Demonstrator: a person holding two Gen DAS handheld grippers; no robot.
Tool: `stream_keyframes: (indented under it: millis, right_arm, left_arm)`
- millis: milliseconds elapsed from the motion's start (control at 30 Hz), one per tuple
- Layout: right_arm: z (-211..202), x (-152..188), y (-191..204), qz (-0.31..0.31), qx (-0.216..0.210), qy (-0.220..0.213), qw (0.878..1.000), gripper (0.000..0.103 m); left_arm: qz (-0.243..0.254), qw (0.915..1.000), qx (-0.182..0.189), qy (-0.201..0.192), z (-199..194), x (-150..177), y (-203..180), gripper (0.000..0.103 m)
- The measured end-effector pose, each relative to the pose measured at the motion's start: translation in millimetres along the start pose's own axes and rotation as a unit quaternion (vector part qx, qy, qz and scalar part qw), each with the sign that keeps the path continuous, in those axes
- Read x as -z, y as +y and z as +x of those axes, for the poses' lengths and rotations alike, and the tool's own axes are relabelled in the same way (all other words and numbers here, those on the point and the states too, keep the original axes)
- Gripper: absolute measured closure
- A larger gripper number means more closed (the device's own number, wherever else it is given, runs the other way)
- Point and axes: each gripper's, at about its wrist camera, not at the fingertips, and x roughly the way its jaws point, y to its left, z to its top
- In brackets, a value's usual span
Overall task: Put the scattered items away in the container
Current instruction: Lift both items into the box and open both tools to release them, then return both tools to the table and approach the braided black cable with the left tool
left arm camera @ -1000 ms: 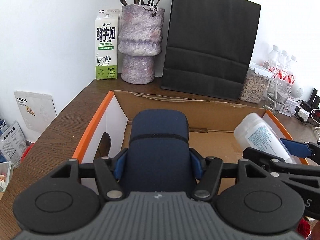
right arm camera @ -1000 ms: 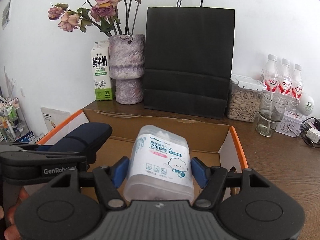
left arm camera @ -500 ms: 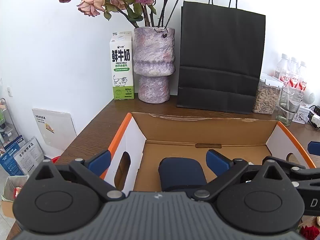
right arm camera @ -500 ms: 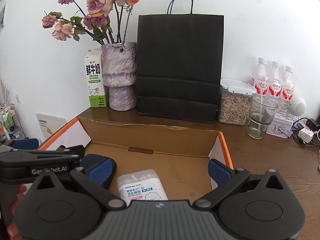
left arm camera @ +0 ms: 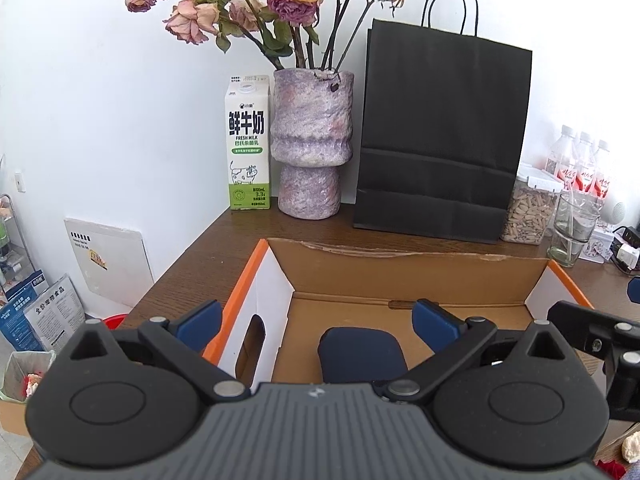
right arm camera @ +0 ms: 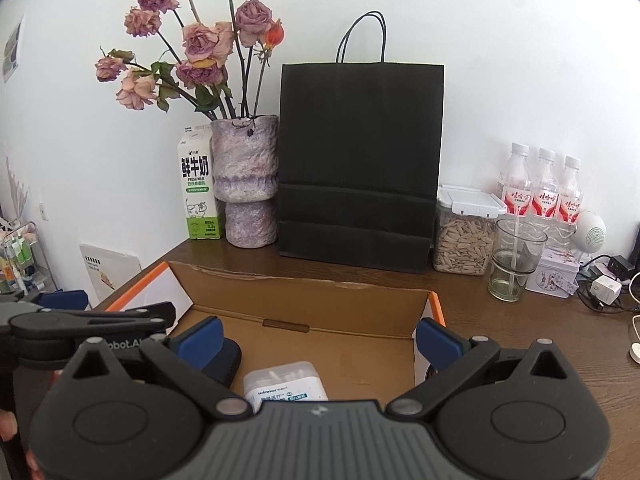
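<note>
An open cardboard box (left arm camera: pixel 404 276) with orange edges stands on the wooden table; it also shows in the right wrist view (right arm camera: pixel 304 292). A dark blue case (left arm camera: pixel 360 354) lies on the box floor, below my open, empty left gripper (left arm camera: pixel 318 318). The case also shows in the right wrist view (right arm camera: pixel 226 360). A clear tub of cotton swabs (right arm camera: pixel 286 382) lies on the box floor beside the case, below my open, empty right gripper (right arm camera: pixel 318 338). The right gripper's arm (left arm camera: pixel 592 330) shows at the right of the left wrist view.
Behind the box stand a milk carton (left arm camera: pixel 248 144), a purple vase with dried roses (left arm camera: pixel 312 144) and a black paper bag (left arm camera: pixel 440 136). At the right are a jar of seeds (right arm camera: pixel 464 240), a glass (right arm camera: pixel 516 264), three bottles (right arm camera: pixel 538 188) and chargers (right arm camera: pixel 604 284).
Both grippers have opened and let go: the blue case and the swab tub now lie in the box. Both grippers have risen and drawn back from the box.
</note>
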Motion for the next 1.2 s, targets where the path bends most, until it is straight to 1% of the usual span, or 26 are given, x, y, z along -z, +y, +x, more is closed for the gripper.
stream_keyframes:
  millis: [133, 367, 500, 567, 667, 833, 1067, 1200]
  right_arm:
    - [-13.1, -5.0, -0.1, -0.001, -0.01, -0.013, 1.0, 0.0]
    - [-51.7, -9.4, 6.0, -0.014, -0.027, -0.052, 0.998, 0.0]
    - [-80.2, -3.2, 9.9, -0.027, -0.029, -0.074, 0.996, 0.0]
    - [-93.1, 2.8, 11.3, -0.035, -0.03, -0.079, 0.996, 0.0]
    - [-110.8, 14.5, 13.1, -0.038, -0.036, -0.081, 0.995, 0.0]
    - [-136.2, 39.9, 15.6, -0.035, -0.043, -0.075, 0.996, 0.0]
    - [-161.1, 80.8, 17.2, -0.031, -0.042, -0.061, 0.997, 0.0]
    - [-172.7, 100.4, 14.9, -0.019, -0.041, -0.05, 0.998, 0.0]
  left_arm:
    - [0.0, 0.9998, 0.006, -0.017, -13.4, -4.2, -0.1, 0.0]
    - [-0.012, 0.9976, 0.03, -0.061, -56.5, -5.7, 6.8, 0.0]
    - [0.0, 0.9959, 0.038, -0.082, -82.2, -2.8, 11.0, 0.0]
    - [0.007, 0.9952, 0.041, -0.088, -93.8, 0.6, 14.3, 0.0]
    - [0.019, 0.9951, 0.049, -0.084, -105.8, 8.0, 18.8, 0.0]
    - [0.021, 0.9961, 0.045, -0.073, -123.0, 28.0, 28.7, 0.0]
    - [0.03, 0.9972, 0.042, -0.054, -147.3, 64.9, 42.3, 0.0]
    - [0.025, 0.9981, 0.04, -0.039, -156.7, 85.9, 51.4, 0.0]
